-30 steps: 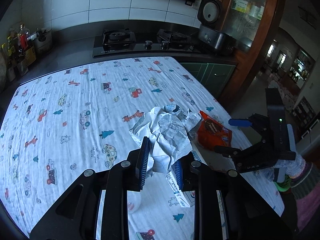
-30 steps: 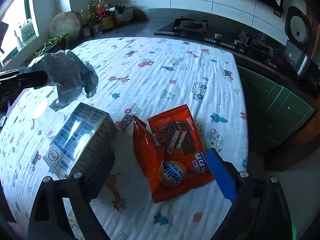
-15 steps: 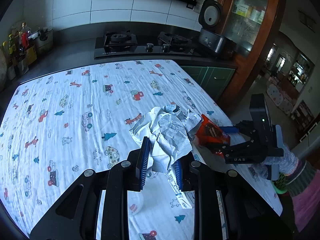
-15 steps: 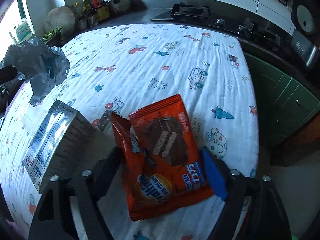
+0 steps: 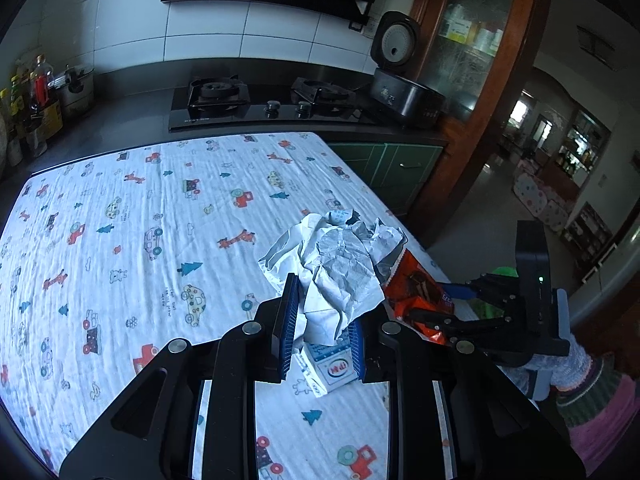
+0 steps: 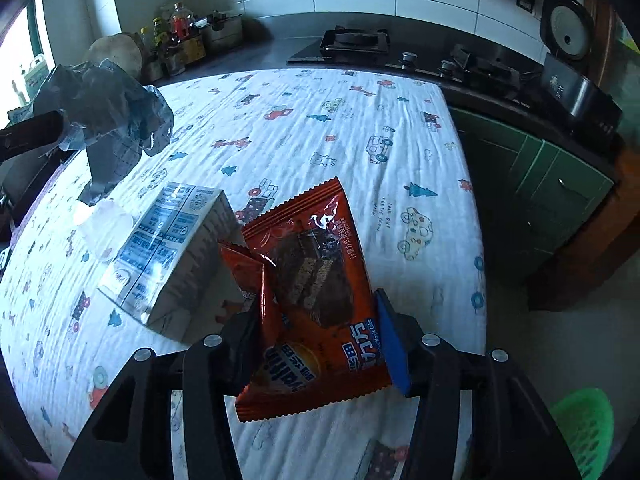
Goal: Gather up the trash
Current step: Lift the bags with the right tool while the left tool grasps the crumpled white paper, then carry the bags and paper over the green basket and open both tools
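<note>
My left gripper (image 5: 320,320) is shut on a crumpled silver-white wrapper (image 5: 340,264), held above the cartoon-print tablecloth (image 5: 140,240). A blue-and-white milk carton (image 5: 328,368) lies on the cloth just under those fingers. In the right wrist view the same crumpled wrapper (image 6: 108,112) hangs at the far left, and the carton (image 6: 168,248) lies on its side. My right gripper (image 6: 316,312) is closing on an orange snack wrapper (image 6: 316,292). Its pads press the wrapper's sides, and the wrapper buckles and stands up between them. The left wrist view shows that orange wrapper (image 5: 416,284) pinched near the table's right edge.
A pale round lid (image 6: 104,224) lies on the cloth left of the carton. A green basket (image 6: 580,428) stands on the floor past the table's right edge. Behind the table are a gas hob (image 5: 260,100), a rice cooker (image 5: 404,88) and bottles (image 6: 180,28).
My right gripper moved in over the orange wrapper and closed from wide open onto it; the wrapper buckled and tilted up. My left gripper rose a little with the crumpled wrapper.
</note>
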Demonstrator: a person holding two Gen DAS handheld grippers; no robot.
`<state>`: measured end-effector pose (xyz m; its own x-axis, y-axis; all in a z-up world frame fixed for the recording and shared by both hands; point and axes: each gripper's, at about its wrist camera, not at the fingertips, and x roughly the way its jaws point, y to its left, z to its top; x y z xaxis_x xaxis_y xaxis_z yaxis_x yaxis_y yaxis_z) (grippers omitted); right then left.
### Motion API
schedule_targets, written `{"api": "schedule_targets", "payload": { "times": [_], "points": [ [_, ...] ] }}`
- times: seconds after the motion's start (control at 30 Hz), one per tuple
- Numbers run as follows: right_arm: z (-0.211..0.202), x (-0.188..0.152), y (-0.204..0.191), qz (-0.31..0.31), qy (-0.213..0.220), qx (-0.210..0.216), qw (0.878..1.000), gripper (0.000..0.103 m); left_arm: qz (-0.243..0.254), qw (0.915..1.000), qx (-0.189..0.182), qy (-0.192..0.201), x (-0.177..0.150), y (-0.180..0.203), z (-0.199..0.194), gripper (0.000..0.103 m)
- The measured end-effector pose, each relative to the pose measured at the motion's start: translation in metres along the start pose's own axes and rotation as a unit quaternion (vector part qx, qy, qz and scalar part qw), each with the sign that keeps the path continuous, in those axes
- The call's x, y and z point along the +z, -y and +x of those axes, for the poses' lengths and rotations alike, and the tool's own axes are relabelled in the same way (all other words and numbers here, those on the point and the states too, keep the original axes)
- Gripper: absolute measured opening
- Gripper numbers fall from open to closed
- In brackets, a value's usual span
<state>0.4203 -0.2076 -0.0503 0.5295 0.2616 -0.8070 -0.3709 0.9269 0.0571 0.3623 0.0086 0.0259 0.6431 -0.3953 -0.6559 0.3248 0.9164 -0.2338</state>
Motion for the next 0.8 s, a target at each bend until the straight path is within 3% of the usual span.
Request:
{"api": "schedule_targets", "payload": {
  "times": [0.2, 0.4, 0.6, 0.8],
  "points": [
    [-0.05, -0.036, 0.006, 0.04, 0.026, -0.014, 0.999, 0.05, 0.018, 0.9994, -0.029, 0.004, -0.007, 0.032, -0.011, 0.022],
    [-0.101, -0.078, 0.045, 0.092, 0.036, -0.066, 0.993, 0.052, 0.042, 0.9973, -0.061, 0.001, -0.017, 0.075, -0.014, 0.022],
    [-0.141, -0.127, 0.108, 0.159, 0.034, -0.134, 0.978, 0.053, 0.068, 0.9936, -0.09, -0.009, -0.026, 0.125, -0.007, 0.022],
    [-0.158, -0.178, 0.16, 0.228, 0.03, -0.163, 0.96, 0.054, 0.091, 0.9889, -0.115, -0.026, -0.031, 0.174, 0.01, 0.022]
  ]
}}
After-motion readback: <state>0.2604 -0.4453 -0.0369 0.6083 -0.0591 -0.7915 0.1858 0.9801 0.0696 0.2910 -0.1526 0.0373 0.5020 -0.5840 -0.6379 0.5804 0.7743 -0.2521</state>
